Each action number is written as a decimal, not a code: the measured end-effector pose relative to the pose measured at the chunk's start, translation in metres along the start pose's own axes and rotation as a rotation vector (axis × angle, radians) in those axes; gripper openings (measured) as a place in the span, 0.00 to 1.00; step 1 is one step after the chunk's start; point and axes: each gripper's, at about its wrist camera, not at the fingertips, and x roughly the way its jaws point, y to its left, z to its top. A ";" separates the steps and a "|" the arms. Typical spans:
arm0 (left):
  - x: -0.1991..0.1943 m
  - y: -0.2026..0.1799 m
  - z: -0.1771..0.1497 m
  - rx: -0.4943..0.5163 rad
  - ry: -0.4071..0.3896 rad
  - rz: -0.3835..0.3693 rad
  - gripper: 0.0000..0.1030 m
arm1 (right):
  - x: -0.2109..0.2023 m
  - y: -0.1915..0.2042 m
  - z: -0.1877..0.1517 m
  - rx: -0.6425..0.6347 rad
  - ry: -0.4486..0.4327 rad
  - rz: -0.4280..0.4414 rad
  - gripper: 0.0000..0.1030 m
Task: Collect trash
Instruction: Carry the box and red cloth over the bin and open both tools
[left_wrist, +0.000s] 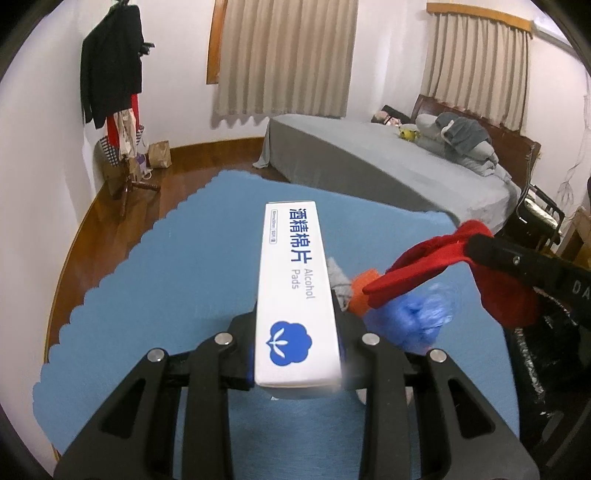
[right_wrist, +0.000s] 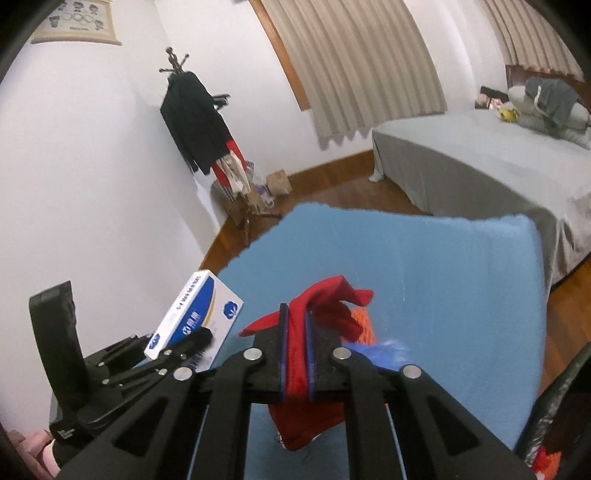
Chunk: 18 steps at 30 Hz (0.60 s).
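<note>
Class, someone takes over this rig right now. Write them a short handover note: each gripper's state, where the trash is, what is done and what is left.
Left gripper: shut on the alcohol pads box, held above the blue mat.
Right gripper: shut on the red cloth, also lifted.
On the mat: an orange piece, a blue crumpled piece and a grey scrap.
Done: two items picked up.
Left: drop both, probably into the black bag at the right edge, then collect the rest.
</note>
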 end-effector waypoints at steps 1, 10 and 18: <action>-0.003 -0.002 0.002 0.004 -0.007 -0.003 0.28 | -0.004 0.001 0.002 -0.003 -0.009 -0.001 0.08; -0.023 -0.019 0.013 0.020 -0.041 -0.033 0.28 | -0.040 0.004 0.012 -0.010 -0.078 -0.017 0.08; -0.035 -0.044 0.013 0.054 -0.051 -0.082 0.28 | -0.079 -0.005 0.009 -0.009 -0.121 -0.059 0.08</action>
